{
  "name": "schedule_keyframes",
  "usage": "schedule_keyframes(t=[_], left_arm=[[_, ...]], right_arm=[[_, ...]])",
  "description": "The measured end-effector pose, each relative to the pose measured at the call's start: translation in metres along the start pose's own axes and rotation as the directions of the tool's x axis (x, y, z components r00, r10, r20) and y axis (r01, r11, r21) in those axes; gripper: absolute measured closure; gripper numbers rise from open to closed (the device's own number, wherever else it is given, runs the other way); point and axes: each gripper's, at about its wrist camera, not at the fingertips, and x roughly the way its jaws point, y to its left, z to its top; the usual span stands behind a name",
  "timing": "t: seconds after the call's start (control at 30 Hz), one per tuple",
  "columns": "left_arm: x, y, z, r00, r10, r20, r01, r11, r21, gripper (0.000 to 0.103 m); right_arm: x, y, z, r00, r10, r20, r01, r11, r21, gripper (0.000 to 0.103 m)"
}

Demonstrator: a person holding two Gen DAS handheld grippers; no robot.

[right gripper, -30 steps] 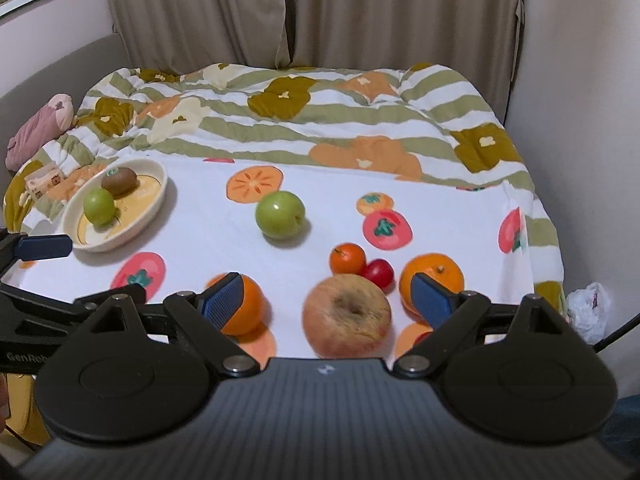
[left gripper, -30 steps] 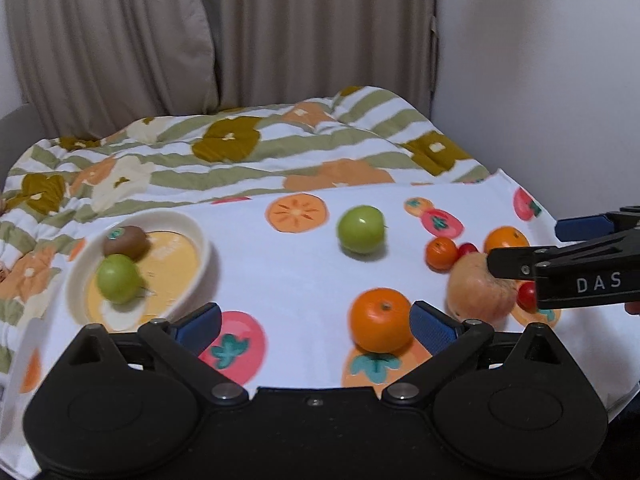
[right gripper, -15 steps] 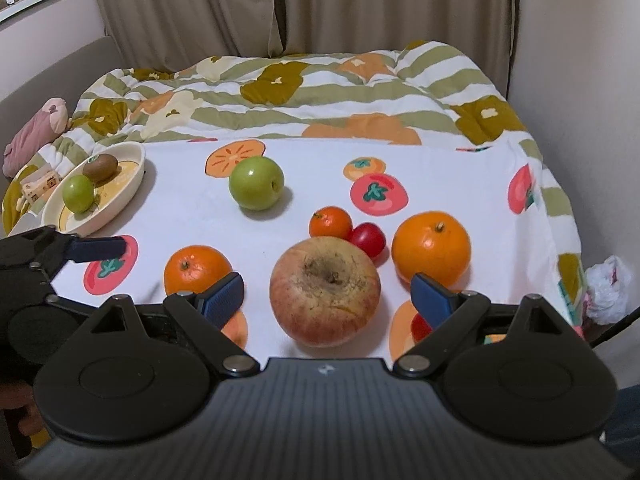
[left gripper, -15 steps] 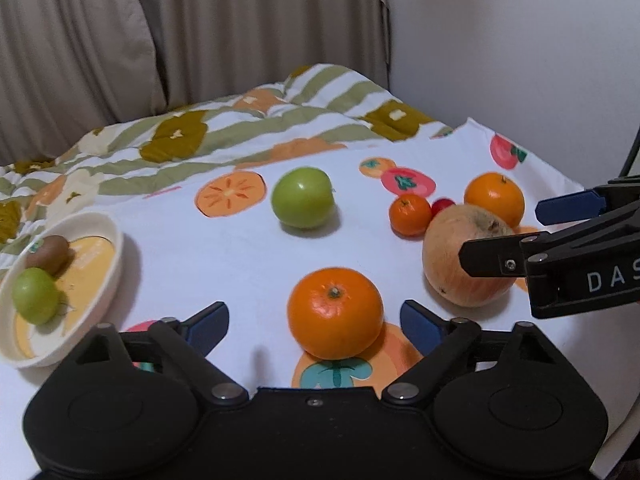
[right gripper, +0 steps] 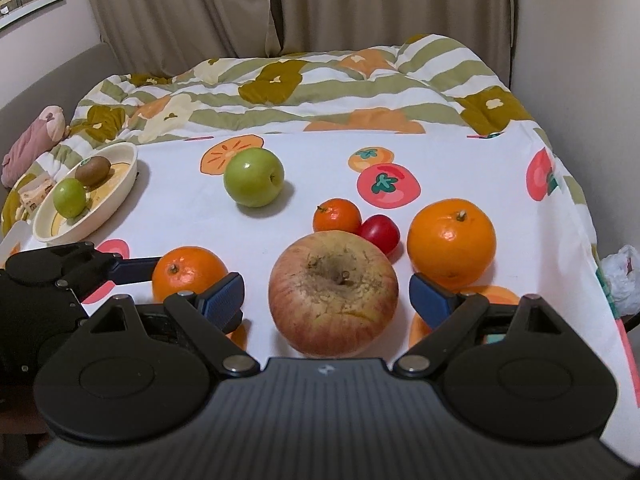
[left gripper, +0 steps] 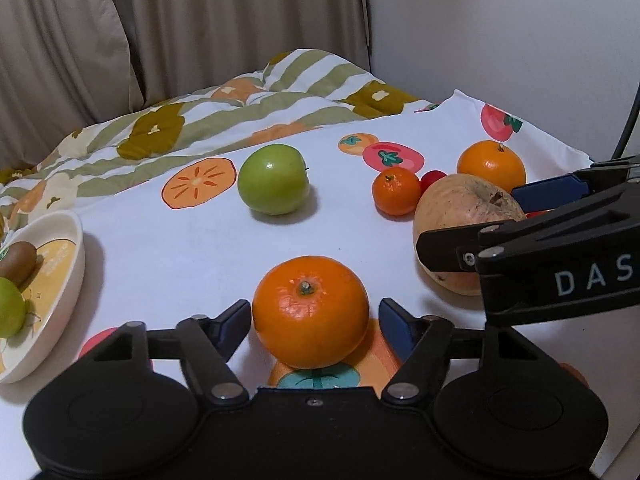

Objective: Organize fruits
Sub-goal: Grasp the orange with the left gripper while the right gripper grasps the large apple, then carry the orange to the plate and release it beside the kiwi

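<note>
My left gripper (left gripper: 315, 320) is open, its fingers on either side of an orange (left gripper: 310, 310) on the white fruit-print cloth (left gripper: 192, 248). My right gripper (right gripper: 326, 300) is open around a large reddish apple (right gripper: 333, 302). In the right wrist view the orange (right gripper: 188, 270) and left gripper (right gripper: 132, 268) show at left. A green apple (right gripper: 254, 177), a small mandarin (right gripper: 337, 216), a red cherry tomato (right gripper: 380, 232) and a second orange (right gripper: 451, 238) lie beyond. A cream bowl (right gripper: 120, 196) holds a kiwi (right gripper: 93, 170) and a small green fruit (right gripper: 70, 197).
A striped flowered quilt (right gripper: 320, 92) lies behind the cloth, with curtains behind it. A wall stands close on the right. The cloth's right edge drops off near a plastic bag (right gripper: 622, 276). A pink soft item (right gripper: 32, 144) lies at far left.
Both grippers have moved forward and down. The orange now sits between the left fingers and the big apple between the right fingers. Both stay open.
</note>
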Motion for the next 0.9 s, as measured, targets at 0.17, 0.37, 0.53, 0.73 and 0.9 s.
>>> schedule_keyframes(t=[0.17, 0.37, 0.53, 0.73, 0.9], left_arm=[[0.003, 0.0, 0.0, 1.0, 0.013, -0.008, -0.013, 1.0, -0.005, 0.038], [0.005, -0.001, 0.0, 1.0, 0.019, -0.007, -0.019, 1.0, 0.001, 0.038], [0.004, -0.001, -0.001, 1.0, 0.021, -0.006, -0.021, 1.0, 0.003, 0.039], [0.0, 0.003, -0.003, 1.0, 0.025, -0.008, -0.025, 1.0, 0.001, 0.039], [-0.009, 0.008, -0.001, 0.999, 0.034, 0.013, -0.034, 0.999, -0.008, 0.039]], right_arm=[[0.005, -0.004, 0.0, 1.0, -0.004, -0.006, 0.004, 1.0, 0.008, 0.001], [0.007, -0.008, -0.003, 1.0, 0.004, -0.006, -0.004, 1.0, 0.014, 0.001], [0.01, -0.007, -0.007, 1.0, 0.02, -0.002, -0.02, 1.0, 0.007, 0.007], [0.012, -0.004, -0.01, 1.0, 0.004, 0.006, -0.004, 1.0, 0.008, 0.014], [0.01, 0.0, -0.01, 1.0, -0.01, 0.015, 0.009, 1.0, 0.011, 0.014]])
